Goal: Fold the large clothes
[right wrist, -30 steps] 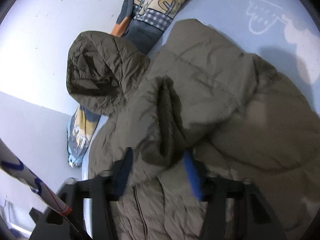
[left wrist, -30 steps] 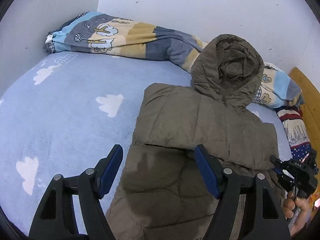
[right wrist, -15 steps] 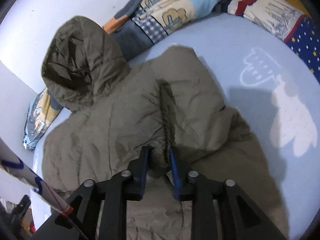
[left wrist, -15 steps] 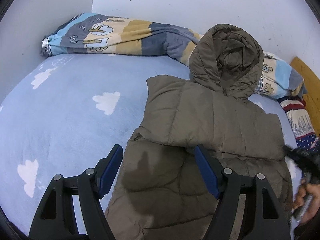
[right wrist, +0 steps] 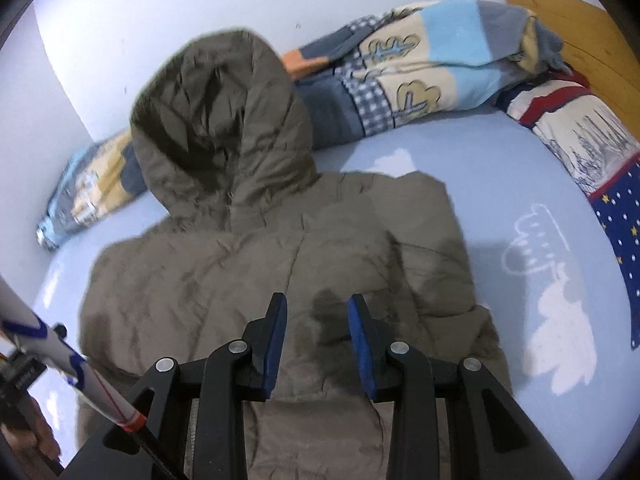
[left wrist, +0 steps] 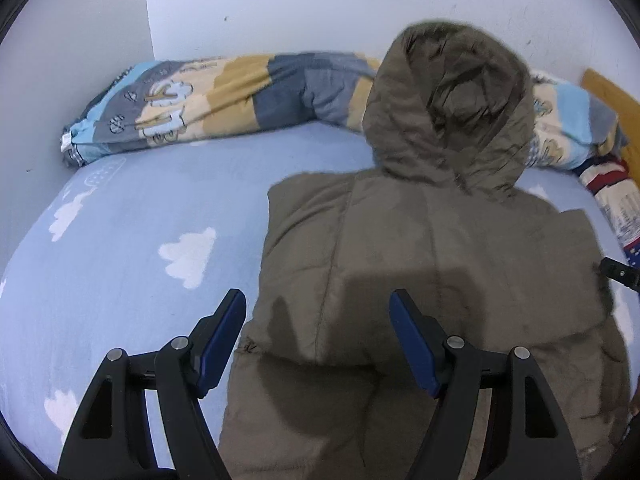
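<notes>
Our padded olive jacket point(left wrist: 432, 264) lies flat on the bed point(left wrist: 132, 248), both sleeves folded across the body so it forms a tidy rectangle. That narrow shape is, we judge, what makes a lengthwise fold possible next. Its hood point(right wrist: 224, 120) sits at the far end, propped against the rolled patchwork blanket point(left wrist: 240, 92) that runs along the wall, so it stands up rather than lying flat.

We hold the left gripper point(left wrist: 318, 340) above the near part of the jacket with its jaws spread wide and nothing between them. The right gripper point(right wrist: 317, 336) hovers over the folded sleeve, jaws parted a moderate way and also empty.

Beyond the jacket, the blue cloud-print sheet is bare on the left, while a starred pillow point(right wrist: 608, 184) and a wooden headboard point(right wrist: 580, 36) lie to the right.
</notes>
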{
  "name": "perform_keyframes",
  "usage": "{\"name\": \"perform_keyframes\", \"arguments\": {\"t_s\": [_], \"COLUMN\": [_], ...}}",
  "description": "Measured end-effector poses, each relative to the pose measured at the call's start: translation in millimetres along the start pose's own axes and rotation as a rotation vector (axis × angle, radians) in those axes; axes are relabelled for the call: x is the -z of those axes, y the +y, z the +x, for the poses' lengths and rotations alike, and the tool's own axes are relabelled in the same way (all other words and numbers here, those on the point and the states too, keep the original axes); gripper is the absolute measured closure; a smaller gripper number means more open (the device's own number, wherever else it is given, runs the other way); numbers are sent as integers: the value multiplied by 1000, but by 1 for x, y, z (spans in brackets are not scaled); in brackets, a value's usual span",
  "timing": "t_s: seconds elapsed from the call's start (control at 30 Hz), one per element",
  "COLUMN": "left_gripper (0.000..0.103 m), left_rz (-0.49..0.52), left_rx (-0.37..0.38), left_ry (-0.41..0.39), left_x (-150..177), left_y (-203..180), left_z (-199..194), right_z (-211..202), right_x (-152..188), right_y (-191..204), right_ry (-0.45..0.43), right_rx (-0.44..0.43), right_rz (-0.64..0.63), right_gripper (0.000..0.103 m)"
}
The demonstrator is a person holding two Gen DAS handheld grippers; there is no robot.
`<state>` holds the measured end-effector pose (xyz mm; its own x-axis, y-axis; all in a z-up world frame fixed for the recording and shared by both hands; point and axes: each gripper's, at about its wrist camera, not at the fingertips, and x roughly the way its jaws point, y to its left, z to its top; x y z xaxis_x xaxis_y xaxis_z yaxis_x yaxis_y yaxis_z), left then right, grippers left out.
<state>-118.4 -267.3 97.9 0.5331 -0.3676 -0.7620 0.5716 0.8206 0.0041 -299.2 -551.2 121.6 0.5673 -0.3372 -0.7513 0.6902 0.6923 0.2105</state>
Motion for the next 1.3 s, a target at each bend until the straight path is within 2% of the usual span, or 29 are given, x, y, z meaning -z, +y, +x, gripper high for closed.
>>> {"name": "perform_keyframes", "arguments": {"t_s": [0.07,0.23,0.33,0.4,0.47,0.5,0.57,0.63,0.73,0.83,0.9,0.97,1.07,1.2,1.3], "left_gripper": [30,26,25,26,27,27,27,27,27,27,27,27,27,27,27], "left_rz": [-14,-43,-6,-17,-38,-38,-4,35,83,116,113,95,79,107,108], "left_rx": [18,21,-10,-5,30,43,40,42,63,67,57,54,37,-11,-18], "left_ry": [60,148,133,114,96,80,38,10,-3,16,53,84,137,187,205], "left_x": [4,15,19,17,16,17,19,25,40,65,85,105,136,155,160], "left_y": [0,2,-3,-3,-1,-2,-9,-19,-33,-43,-43,-40,-33,-35,-36], "left_z": [21,54,57,48,30,19,-6,-29,-56,-75,-83,-90,-91,-73,-60], "right_z": [15,51,63,65,52,37,8,-21,-59,-81,-85,-83,-75,-64,-46], "right_x": [2,14,18,16,12,12,15,24,51,81,100,115,130,144,159], "right_y": [-1,-7,-6,-3,-1,-2,-2,-3,-8,-15,-22,-29,-37,-36,-35], "right_ry": [31,114,137,156,144,121,79,47,34,36,53,107,182,225,282], "right_rx": [31,94,115,132,122,90,33,14,-18,-42,-19,-14,-40,-11,10], "right_rz": [-22,-40,-61,-78,-63,-52,-39,-45,-41,-27,-16,16,65,31,19], "right_gripper": [68,69,69,69,69,69,69,68,64,63,63,63,63,63,63]}}
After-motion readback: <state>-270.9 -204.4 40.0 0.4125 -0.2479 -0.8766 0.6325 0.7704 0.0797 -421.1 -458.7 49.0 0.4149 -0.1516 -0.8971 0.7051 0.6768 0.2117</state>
